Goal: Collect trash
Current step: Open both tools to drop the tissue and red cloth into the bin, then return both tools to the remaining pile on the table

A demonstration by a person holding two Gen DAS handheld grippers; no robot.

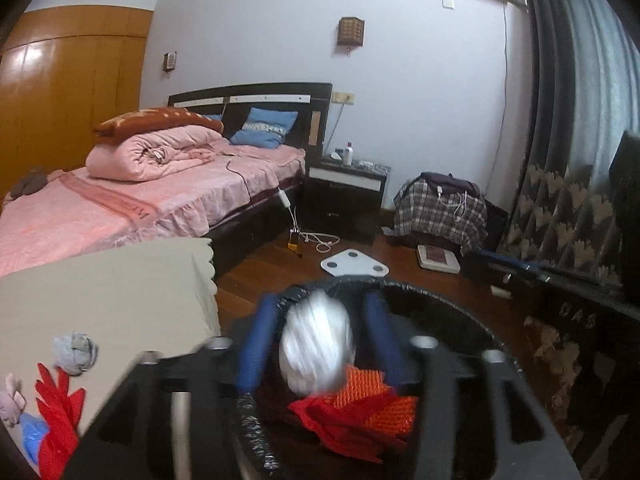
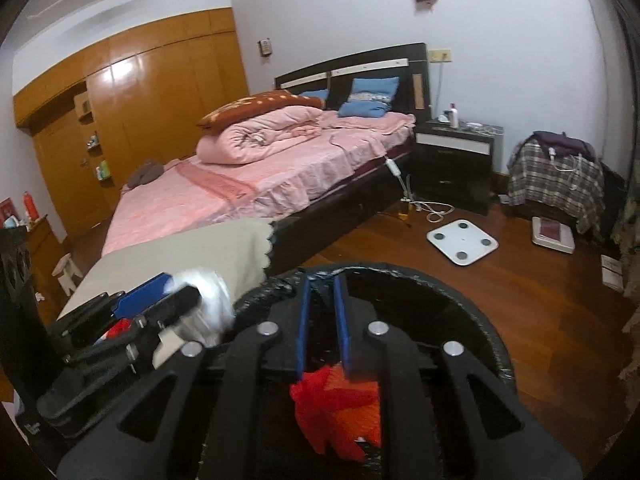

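Note:
My left gripper (image 1: pixel 320 304) is shut on a white crumpled wad (image 1: pixel 318 350) and holds it over the black-lined trash bin (image 1: pixel 460 312). Red and orange netting (image 1: pixel 360 408) lies in the bin. The wad and left gripper also show in the right wrist view (image 2: pixel 208 304). My right gripper (image 2: pixel 322 280) hovers over the bin (image 2: pixel 460 280), its blue fingers a narrow gap apart with nothing between them, above the red netting (image 2: pixel 336 408). On the beige table (image 1: pixel 100 288) lie a grey wad (image 1: pixel 76 352), red netting (image 1: pixel 56 412), a pink wad (image 1: pixel 12 400) and a blue piece (image 1: pixel 32 436).
A pink bed (image 2: pixel 260 176) stands behind the table. A black nightstand (image 2: pixel 456 156), a white scale (image 2: pixel 462 242), cables (image 2: pixel 432 210) and a plaid-covered pile (image 2: pixel 556 180) sit on the wooden floor. A dark cabinet (image 1: pixel 580 320) stands right of the bin.

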